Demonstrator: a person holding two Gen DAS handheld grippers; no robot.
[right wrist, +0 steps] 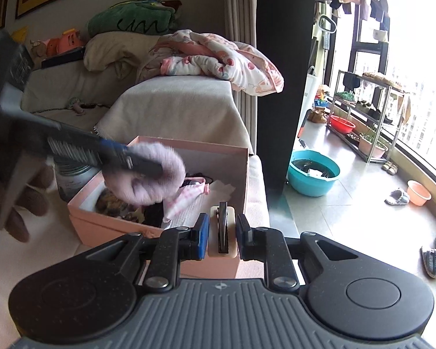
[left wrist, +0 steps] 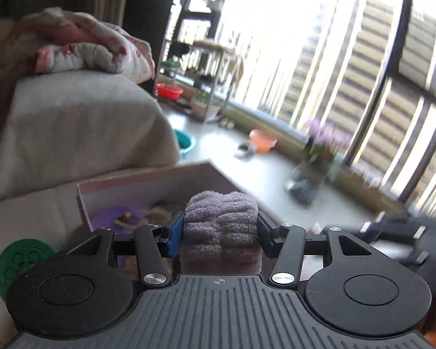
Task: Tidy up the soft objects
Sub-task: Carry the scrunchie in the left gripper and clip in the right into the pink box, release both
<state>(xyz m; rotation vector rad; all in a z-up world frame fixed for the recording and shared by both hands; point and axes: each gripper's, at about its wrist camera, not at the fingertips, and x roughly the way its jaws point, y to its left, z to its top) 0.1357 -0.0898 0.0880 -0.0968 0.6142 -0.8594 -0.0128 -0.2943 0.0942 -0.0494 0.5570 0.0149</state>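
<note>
left gripper (left wrist: 220,228) clamped on fluffy lilac scrunchie (left wrist: 221,221), held above pink box (right wrist: 107,226) on sofa. right gripper (right wrist: 222,234) pinching cream hair clip (right wrist: 222,232) at box's near corner.

In the right wrist view, motion blur is smearing the left gripper (right wrist: 144,164) and the purple fluffy scrunchie (right wrist: 148,181), which is covering part of the pink box (right wrist: 107,226) contents. The left picture edge is cutting off the gloved hand (right wrist: 11,203).
</note>
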